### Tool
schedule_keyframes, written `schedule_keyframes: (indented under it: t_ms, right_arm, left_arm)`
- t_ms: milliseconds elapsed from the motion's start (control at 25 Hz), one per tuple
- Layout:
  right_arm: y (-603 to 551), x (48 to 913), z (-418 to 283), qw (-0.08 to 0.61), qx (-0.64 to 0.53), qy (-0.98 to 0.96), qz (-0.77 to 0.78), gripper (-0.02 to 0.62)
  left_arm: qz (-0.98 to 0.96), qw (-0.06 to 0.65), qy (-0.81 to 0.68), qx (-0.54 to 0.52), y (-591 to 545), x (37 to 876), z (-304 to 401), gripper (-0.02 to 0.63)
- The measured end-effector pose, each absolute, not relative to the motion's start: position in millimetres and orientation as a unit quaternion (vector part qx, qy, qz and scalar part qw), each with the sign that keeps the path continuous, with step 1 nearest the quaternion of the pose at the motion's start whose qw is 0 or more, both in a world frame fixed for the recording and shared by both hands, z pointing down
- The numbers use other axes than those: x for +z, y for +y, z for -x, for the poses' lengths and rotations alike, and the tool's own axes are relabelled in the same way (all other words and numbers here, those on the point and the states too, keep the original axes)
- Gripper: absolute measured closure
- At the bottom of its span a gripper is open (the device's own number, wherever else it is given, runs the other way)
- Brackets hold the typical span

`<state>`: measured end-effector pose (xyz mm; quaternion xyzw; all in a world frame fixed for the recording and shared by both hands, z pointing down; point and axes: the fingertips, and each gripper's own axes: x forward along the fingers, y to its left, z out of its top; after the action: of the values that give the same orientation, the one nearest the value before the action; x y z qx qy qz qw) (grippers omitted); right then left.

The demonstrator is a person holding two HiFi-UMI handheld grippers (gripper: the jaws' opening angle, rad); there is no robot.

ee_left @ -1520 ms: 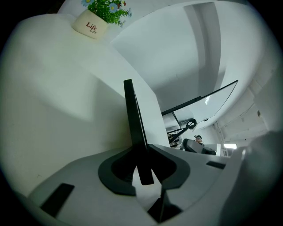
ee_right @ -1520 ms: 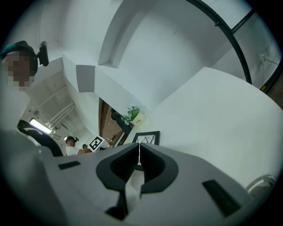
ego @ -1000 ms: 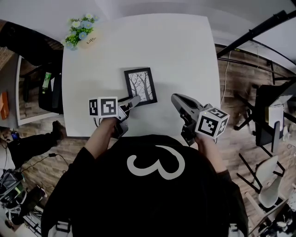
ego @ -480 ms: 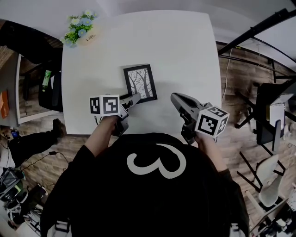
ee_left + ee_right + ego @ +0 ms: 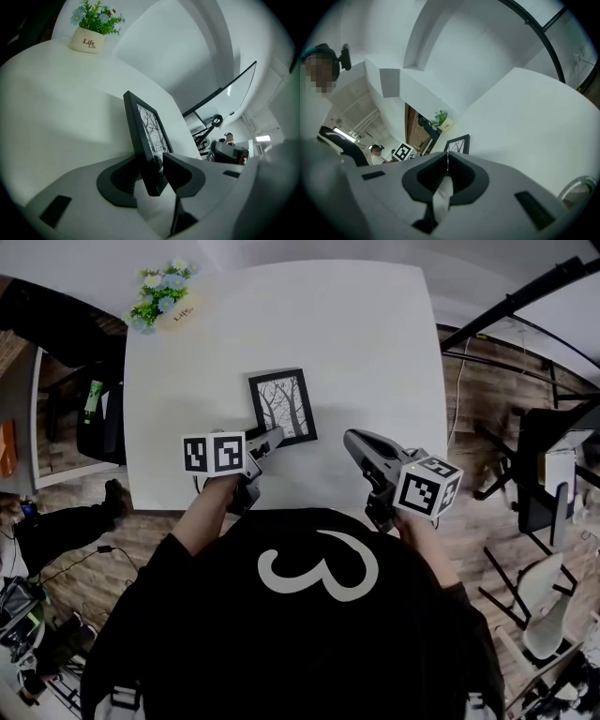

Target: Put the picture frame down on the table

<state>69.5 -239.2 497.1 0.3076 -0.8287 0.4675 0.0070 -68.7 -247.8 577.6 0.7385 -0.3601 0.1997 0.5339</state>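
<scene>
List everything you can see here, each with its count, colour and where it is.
table: one, white, centre of the head view
picture frame: one, black with a tree print, on the table, a corner between the left tool's jaws
potted plant: one, white pot, green leaves, blue flowers, table's far left corner
chair: one, white, floor at lower right
left tool: one, grey, jaws just been opening, frame between them
right tool: one, grey, jaws together, empty
</scene>
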Motion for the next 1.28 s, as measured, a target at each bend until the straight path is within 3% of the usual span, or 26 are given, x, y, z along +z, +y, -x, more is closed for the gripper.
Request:
schedule_keyframes:
  t_ms: [600, 1280]
  right_arm:
    - [-227, 501, -82, 0.005, 0.471, -0.823, -0.316, 0.571]
    - [-214, 503, -87, 0.012, 0.470, -0.825, -0.314, 0.571]
  left_arm:
    - [-0.745, 0.490, -0.389, 0.232, -248, 576, 69, 0.407]
    - [-0.738, 0.477, -0.420, 0.228, -246, 577, 78, 0.399]
